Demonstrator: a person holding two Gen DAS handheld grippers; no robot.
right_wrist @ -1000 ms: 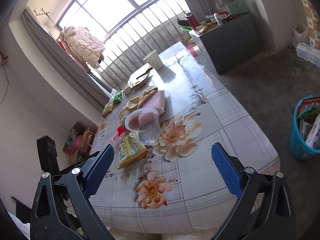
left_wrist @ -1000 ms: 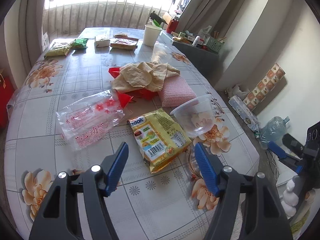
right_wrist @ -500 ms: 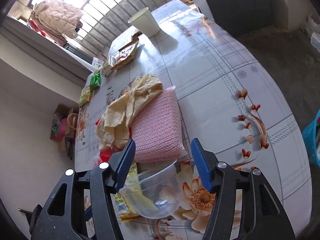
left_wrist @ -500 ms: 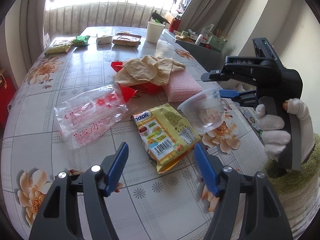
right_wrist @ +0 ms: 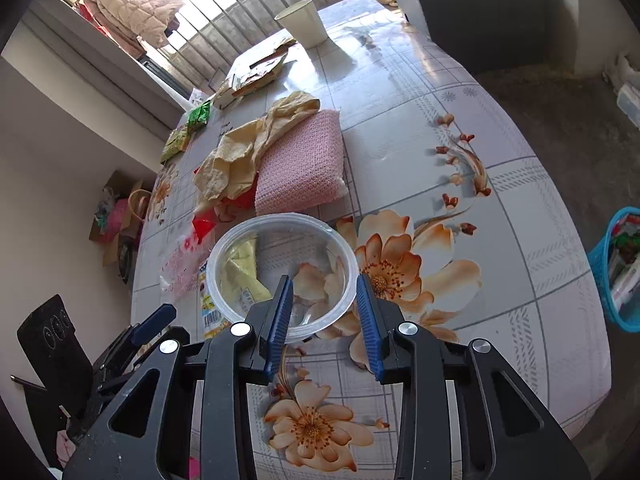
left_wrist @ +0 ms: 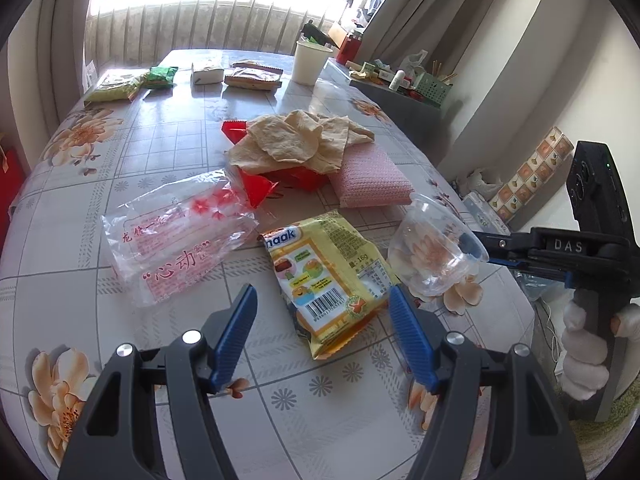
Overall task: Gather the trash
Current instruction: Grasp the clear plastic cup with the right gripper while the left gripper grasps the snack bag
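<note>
1. Left gripper [left_wrist: 322,332], in the left wrist view, hovers with its jaws apart and nothing between them, over the lower end of a yellow snack packet [left_wrist: 326,280] lying flat on the floral table [left_wrist: 160,128]. A clear printed bag [left_wrist: 176,240] lies left of the packet. To the right, the right gripper [left_wrist: 474,246], in a white-gloved hand [left_wrist: 588,356], has one fingertip inside the tilted clear plastic cup [left_wrist: 434,252].

2. Right gripper [right_wrist: 325,306], in the right wrist view, is closing its jaws across the near rim of the clear plastic cup [right_wrist: 280,264]: one pad inside, one outside, neither seen pressing the wall. A pink cloth [right_wrist: 302,168] lies beyond the cup; a blue basket [right_wrist: 604,272] of waste stands on the floor at right.
</note>
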